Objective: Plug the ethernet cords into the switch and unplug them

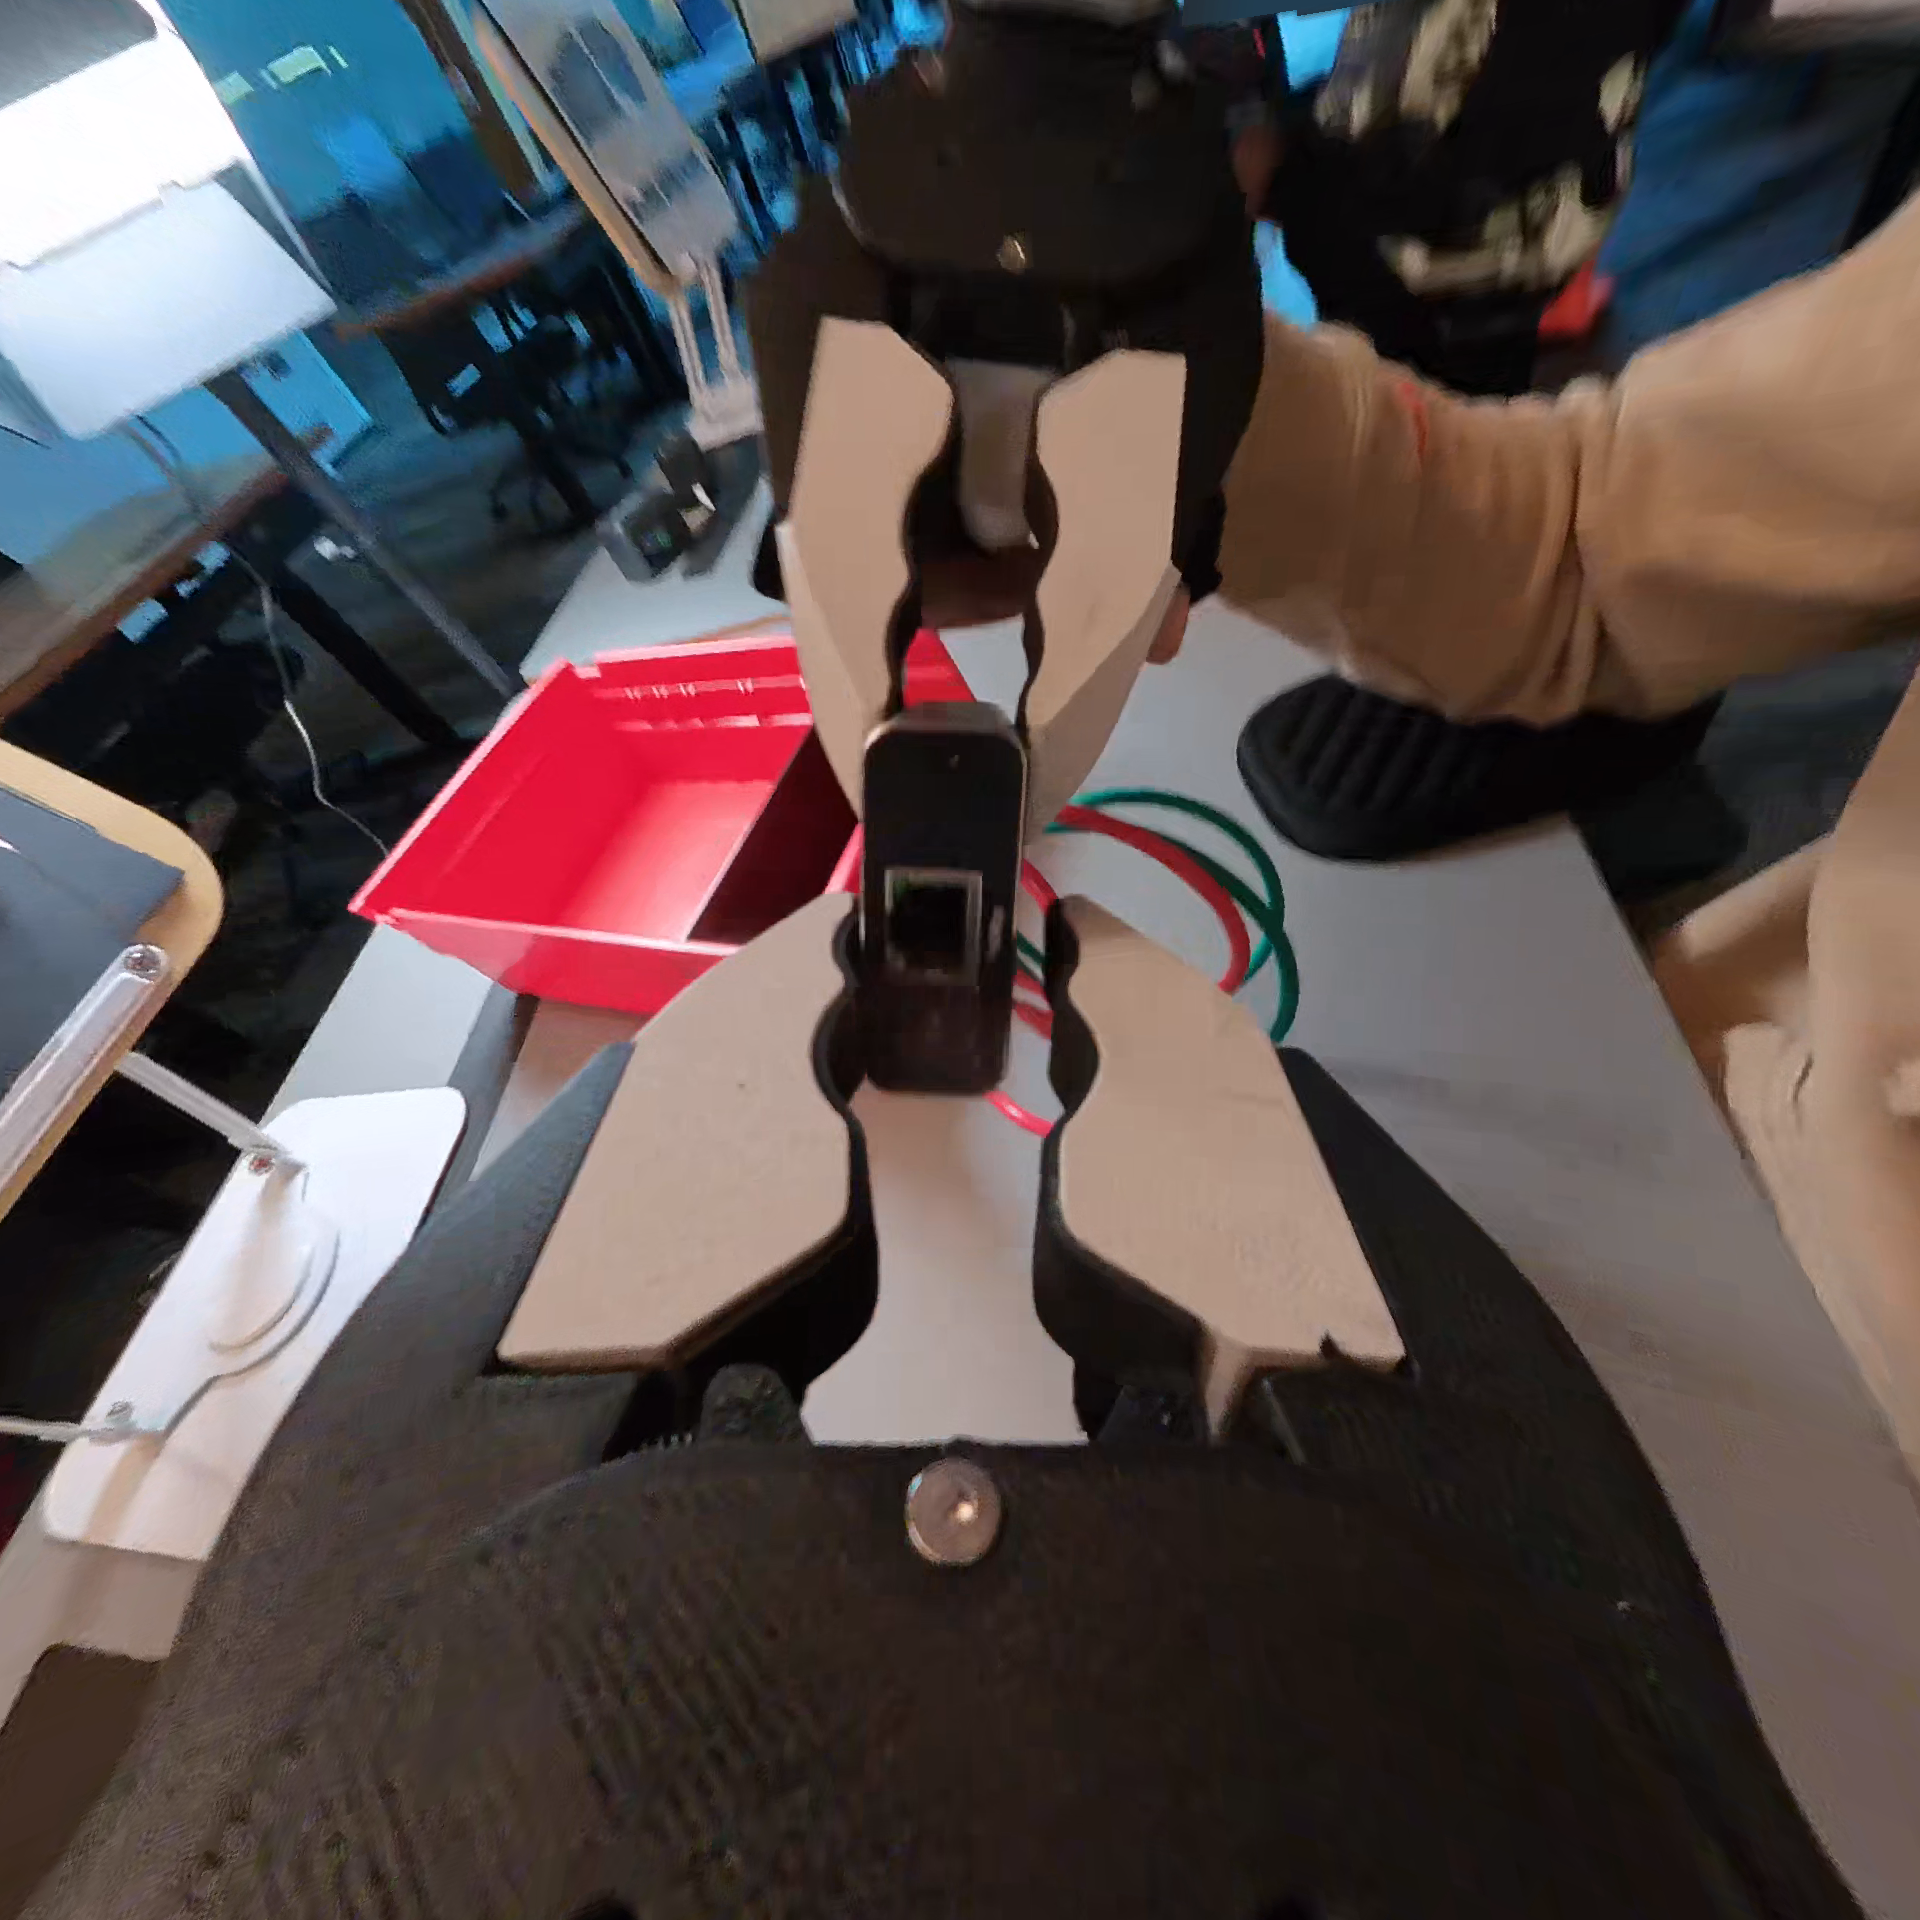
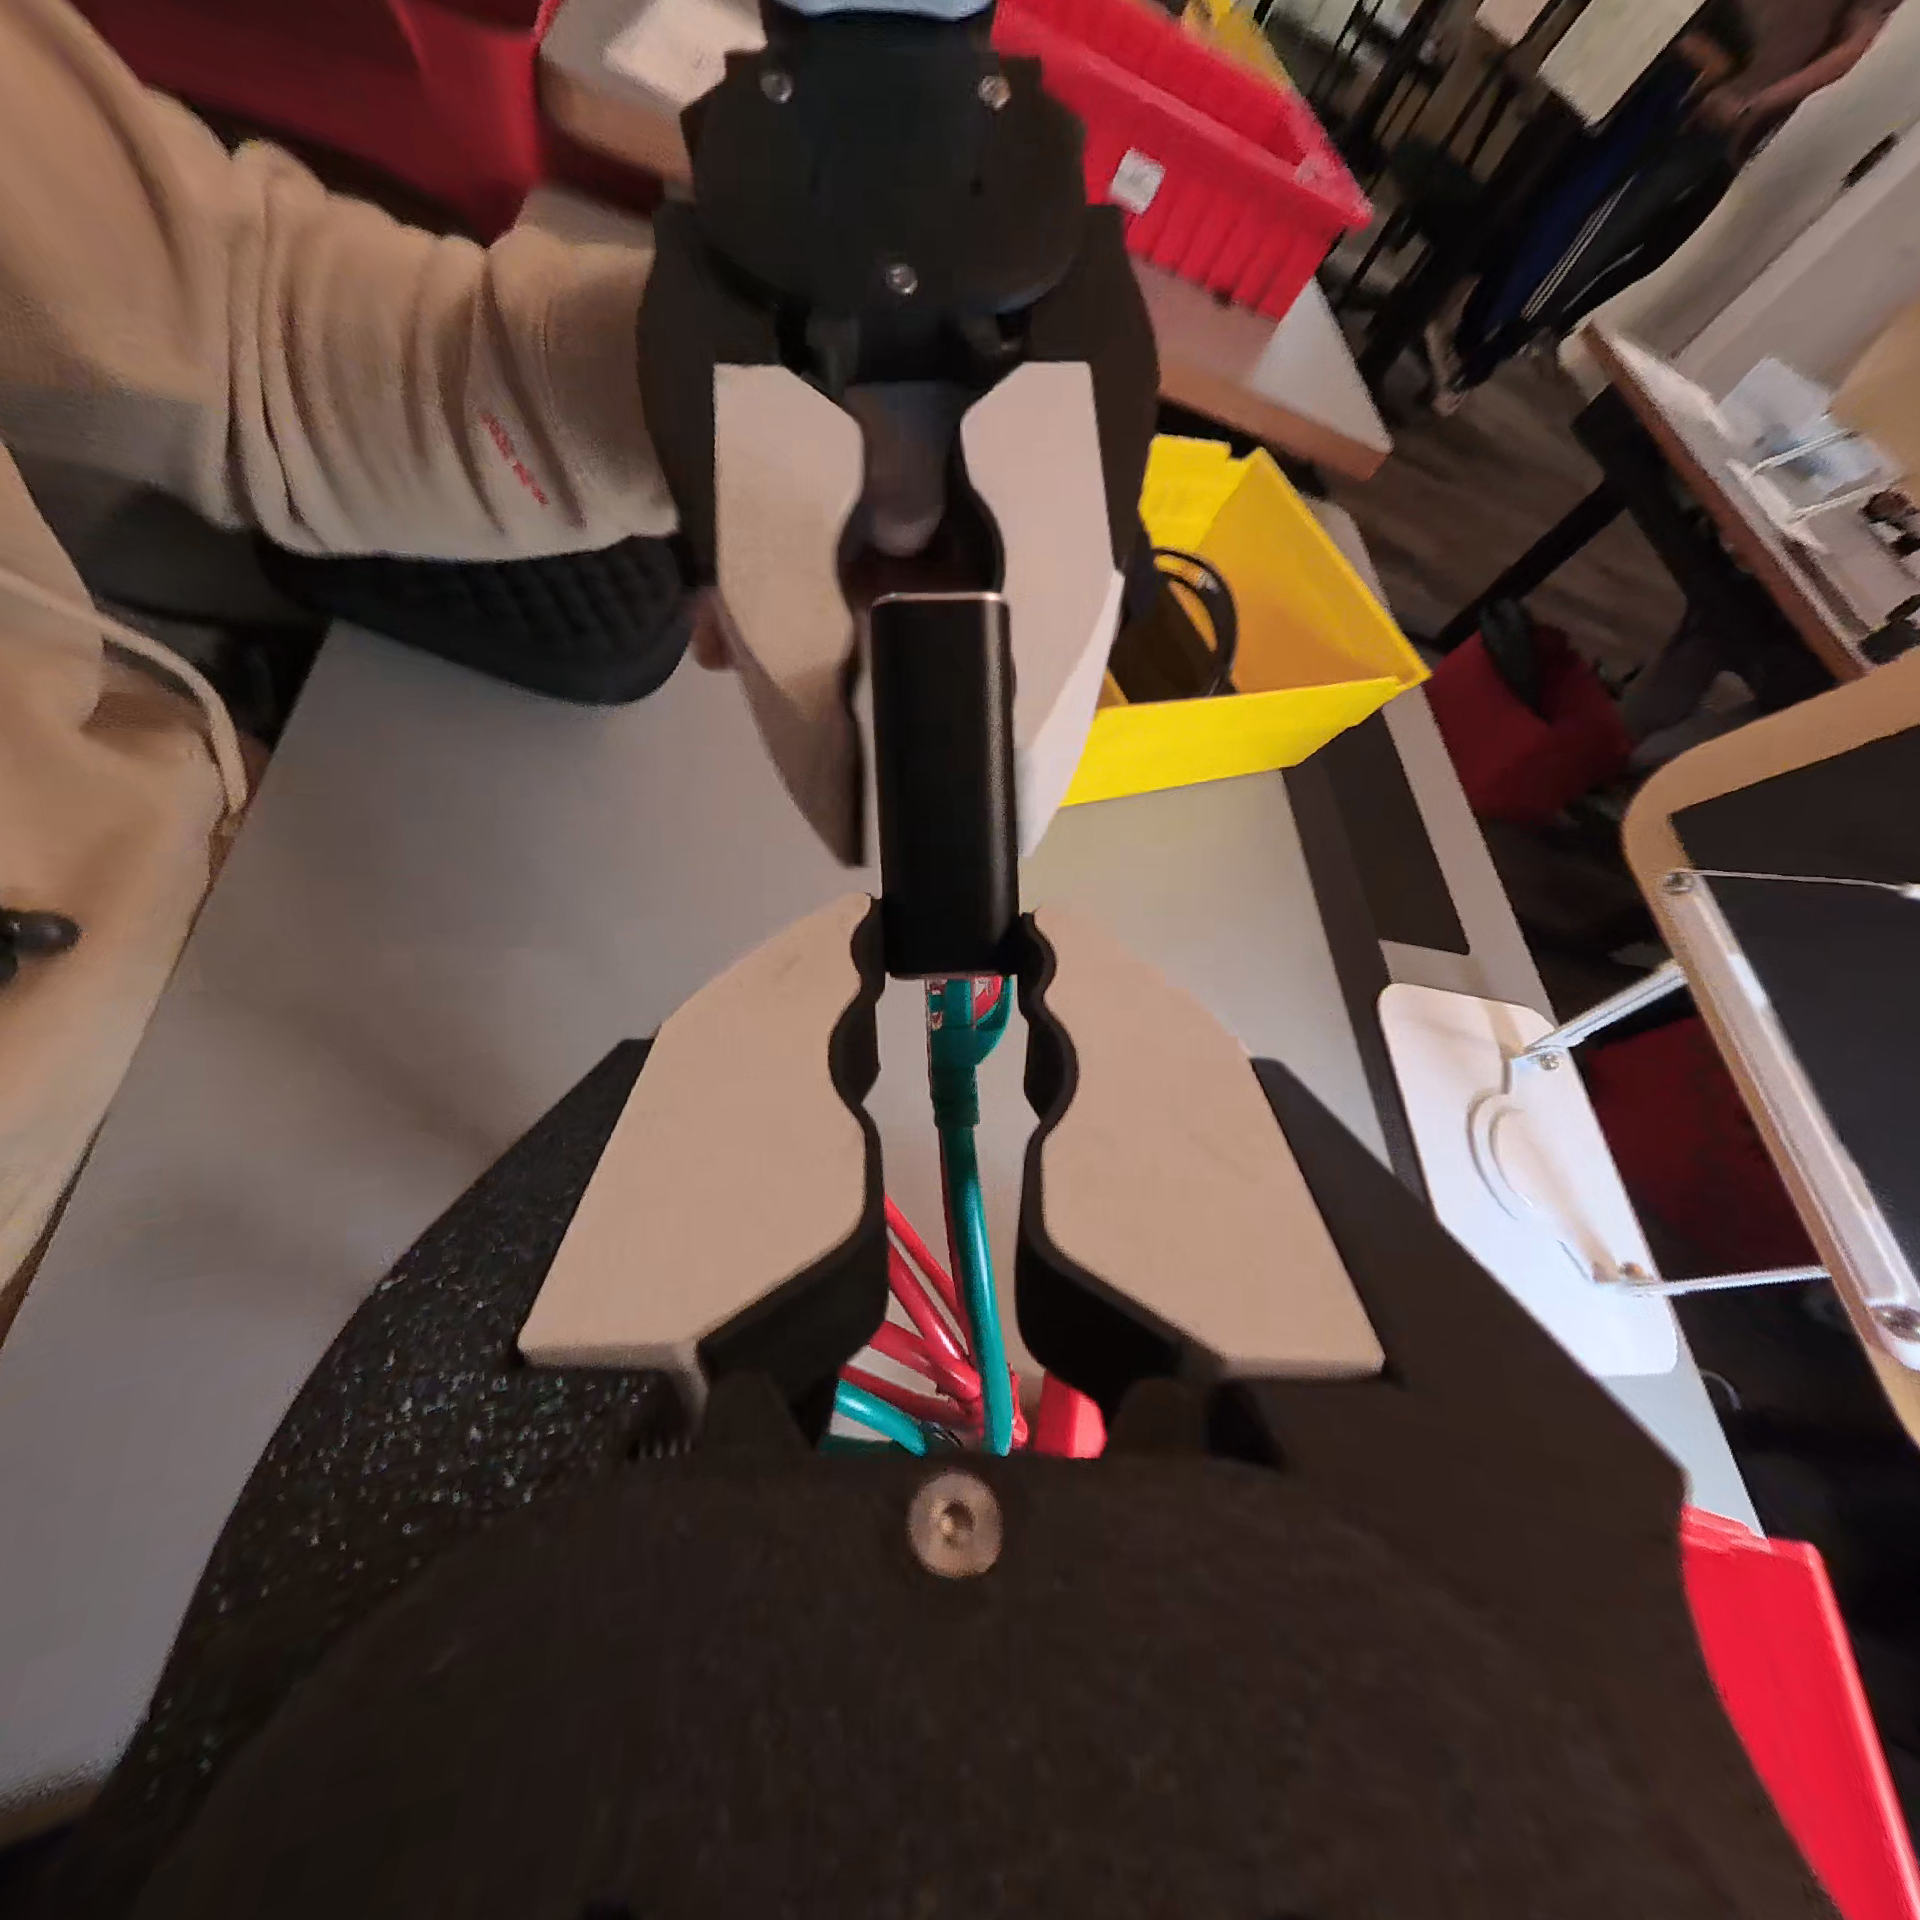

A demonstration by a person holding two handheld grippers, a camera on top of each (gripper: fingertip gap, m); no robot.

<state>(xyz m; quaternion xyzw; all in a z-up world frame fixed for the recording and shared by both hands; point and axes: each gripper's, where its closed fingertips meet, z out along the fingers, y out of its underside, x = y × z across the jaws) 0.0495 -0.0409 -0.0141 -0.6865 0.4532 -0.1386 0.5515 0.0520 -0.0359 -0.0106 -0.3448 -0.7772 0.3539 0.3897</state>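
While both jaws clamp switch [image 1: 940,894] | left: empty port | right: green cord [image 2: 961,1122] plugged

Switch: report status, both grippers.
Left gripper and right gripper both shut on switch, opposite ends. One port empty. Green cord plugged. Nothing obstructing.

You work in what looks like an office-style lab: beyond your grey table [image 2: 436,935] stand rows of desks [image 1: 499,281], blurred; on it, red [image 1: 613,831] and yellow parts bins [image 2: 1236,665]; beside it, a monitor [image 2: 1808,987].
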